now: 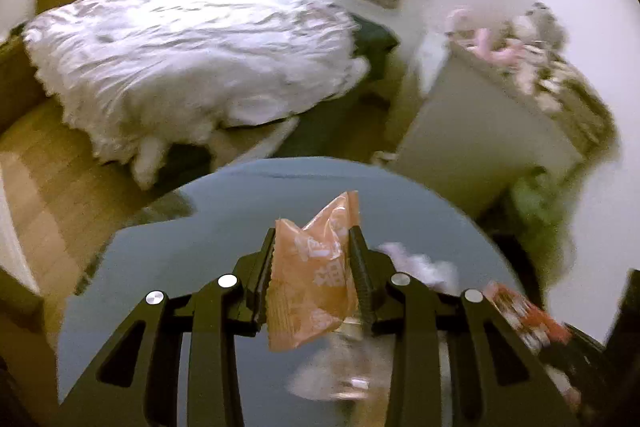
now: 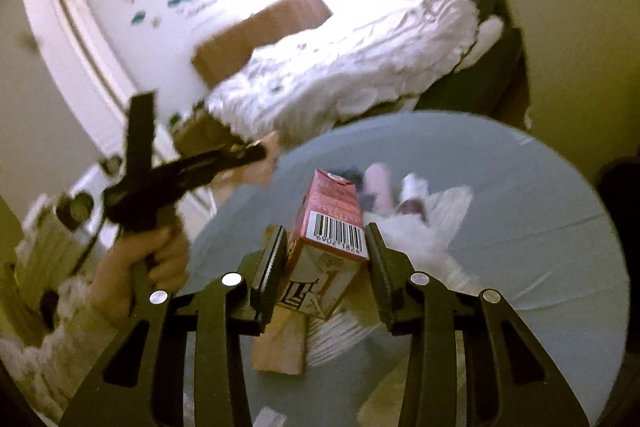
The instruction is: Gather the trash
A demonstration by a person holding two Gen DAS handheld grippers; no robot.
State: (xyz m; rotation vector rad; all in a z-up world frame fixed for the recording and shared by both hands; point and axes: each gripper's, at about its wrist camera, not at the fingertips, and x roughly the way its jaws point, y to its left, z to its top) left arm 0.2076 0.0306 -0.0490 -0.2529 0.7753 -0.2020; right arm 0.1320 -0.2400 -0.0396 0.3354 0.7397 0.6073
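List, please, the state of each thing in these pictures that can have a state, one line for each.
Left tool: shut on orange wrapper.
Orange wrapper: crumpled, held above the table.
Right tool: shut on red carton.
Red carton: held, barcode facing the camera.
Round table: wrappers and tissues lie on it.
Bed quilt: rumpled.

In the left wrist view, the left gripper (image 1: pixel 312 247) holds a wrapper (image 1: pixel 310 283) above the round table (image 1: pixel 240 203). A tissue (image 1: pixel 420 265) lies at 2 o'clock from it, a carton (image 1: pixel 524 315) at 3 o'clock. The bed (image 1: pixel 192 63) stands beyond at 11 o'clock, a cabinet (image 1: pixel 480 123) at 1 o'clock. In the right wrist view, the right gripper (image 2: pixel 326 247) grips a box (image 2: pixel 330 239); the person's hand (image 2: pixel 140 267) is at 9 o'clock.
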